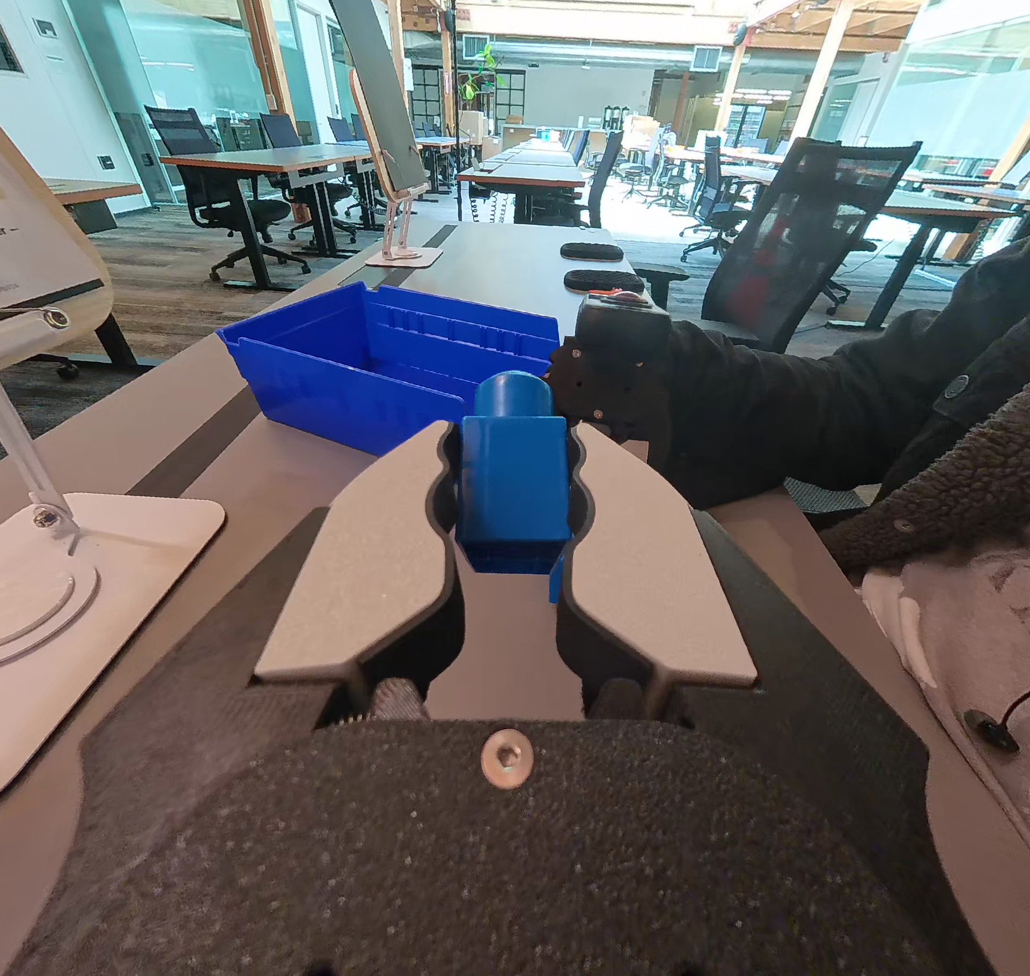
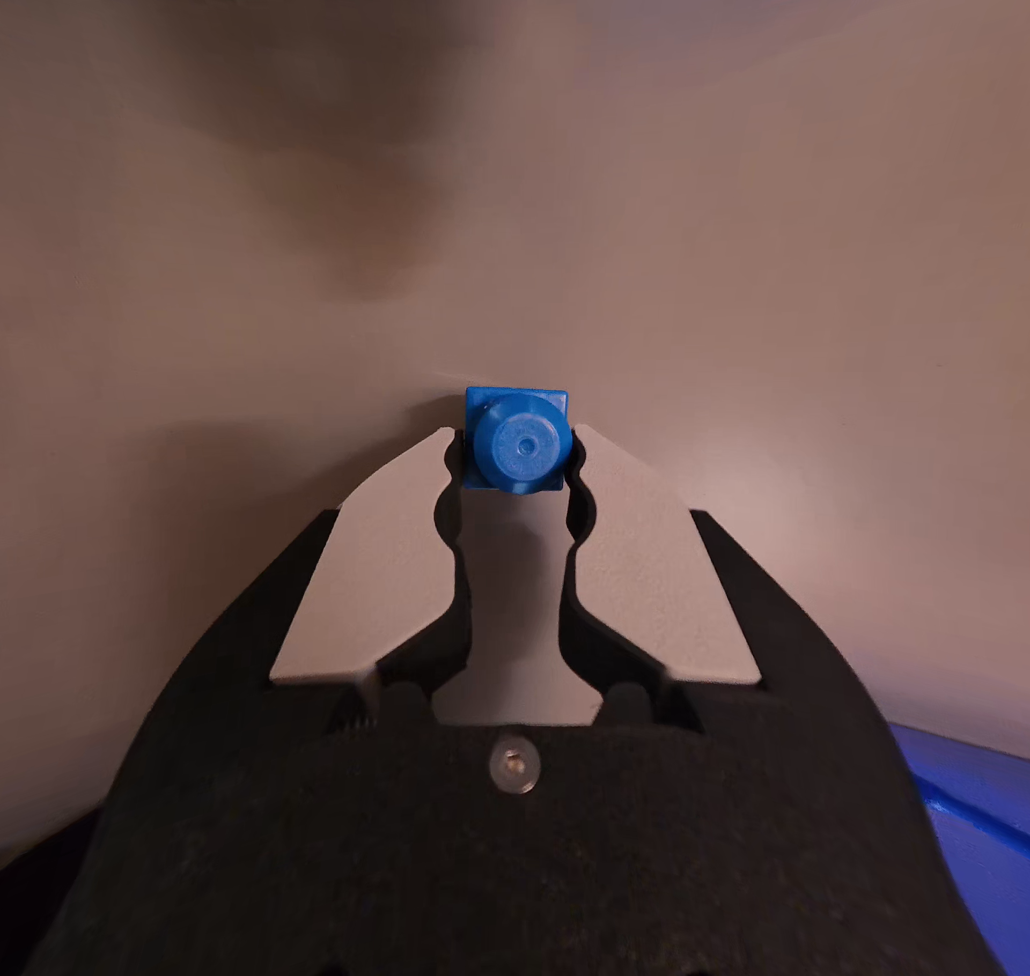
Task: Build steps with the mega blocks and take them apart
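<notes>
My left gripper (image 1: pixel 511 436) is shut on a blue mega block (image 1: pixel 513 481) and holds it above the grey table (image 1: pixel 312 464), stud pointing away from me. More blue plastic shows under it between the fingers; I cannot tell if it is a second block. My right gripper (image 2: pixel 515 436) points down at the table (image 2: pixel 501 225) and is shut on a small blue one-stud block (image 2: pixel 521 445), stud facing the camera. The right gripper's black body also shows in the left wrist view (image 1: pixel 607 370), just beyond and right of the left gripper's block.
A blue plastic bin (image 1: pixel 356 370) stands on the table behind the left gripper; its edge shows in the right wrist view (image 2: pixel 975 815). A white stand base (image 1: pixel 111 548) sits at the left, another stand (image 1: pixel 401 255) at the back. A person's dark sleeve (image 1: pixel 780 392) reaches in from the right. About 20 cm separates my left fingertips from my right.
</notes>
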The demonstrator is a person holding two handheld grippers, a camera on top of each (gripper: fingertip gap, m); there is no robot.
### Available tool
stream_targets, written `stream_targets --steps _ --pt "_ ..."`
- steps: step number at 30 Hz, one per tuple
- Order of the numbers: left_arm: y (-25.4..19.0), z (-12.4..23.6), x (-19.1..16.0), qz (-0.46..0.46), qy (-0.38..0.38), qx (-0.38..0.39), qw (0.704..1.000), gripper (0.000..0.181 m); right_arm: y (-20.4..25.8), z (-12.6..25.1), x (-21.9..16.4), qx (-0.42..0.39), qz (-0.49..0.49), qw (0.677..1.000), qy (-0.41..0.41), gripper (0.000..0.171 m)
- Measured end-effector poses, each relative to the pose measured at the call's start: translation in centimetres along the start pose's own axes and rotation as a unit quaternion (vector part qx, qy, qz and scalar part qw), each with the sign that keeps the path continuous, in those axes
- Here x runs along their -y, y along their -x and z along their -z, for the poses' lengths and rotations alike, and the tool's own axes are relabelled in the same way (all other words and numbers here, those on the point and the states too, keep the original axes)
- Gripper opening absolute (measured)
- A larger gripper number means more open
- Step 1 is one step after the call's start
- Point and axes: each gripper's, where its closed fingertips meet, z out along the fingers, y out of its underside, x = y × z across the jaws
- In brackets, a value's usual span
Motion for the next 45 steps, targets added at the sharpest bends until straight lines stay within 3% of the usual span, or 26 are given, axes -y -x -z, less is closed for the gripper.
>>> stream_targets --steps 17,19,25,30,32,33,37,40,45 --pt "-0.4 -0.5 -0.7 0.002 0.016 -0.012 1.000 0.037 -0.4 -0.5 -0.2 -0.017 0.003 1.000 0.010 0.036" --pt "-0.6 -0.7 -0.9 0.003 0.021 -0.017 1.000 0.037 -0.9 0.2 0.8 -0.025 -0.006 0.999 -0.026 0.040" --pt "-1.9 -1.9 -1.6 0.007 0.033 -0.048 0.998 0.037 -1.7 5.2 7.8 -0.048 -0.025 0.963 -0.264 0.054" --pt "-2.9 -3.0 -1.8 0.003 0.037 -0.066 0.997 0.036 -1.6 5.1 9.2 -0.050 -0.027 0.952 -0.300 0.057" --pt "-3.1 -3.2 -2.0 0.001 0.041 -0.067 0.997 0.036 -1.2 4.9 9.6 -0.038 -0.028 0.950 -0.308 0.050" --pt "-3.1 -3.3 -2.0 0.002 0.041 -0.067 0.997 0.037 -1.1 4.9 9.7 -0.040 -0.028 0.948 -0.314 0.036" --pt "-3.0 -3.2 -1.0 0.000 0.004 -0.063 0.998 0.036 -1.2 5.8 10.3 -0.034 -0.033 0.936 -0.349 0.035" --pt "-2.4 -2.9 0.0 -0.002 -0.036 -0.045 0.998 0.056 -1.5 7.8 11.0 -0.027 -0.051 0.912 -0.406 0.035" --pt "-2.1 -3.0 0.6 0.025 -0.064 -0.045 0.997 0.059 -2.1 9.9 11.5 -0.025 -0.070 0.884 -0.462 0.035"
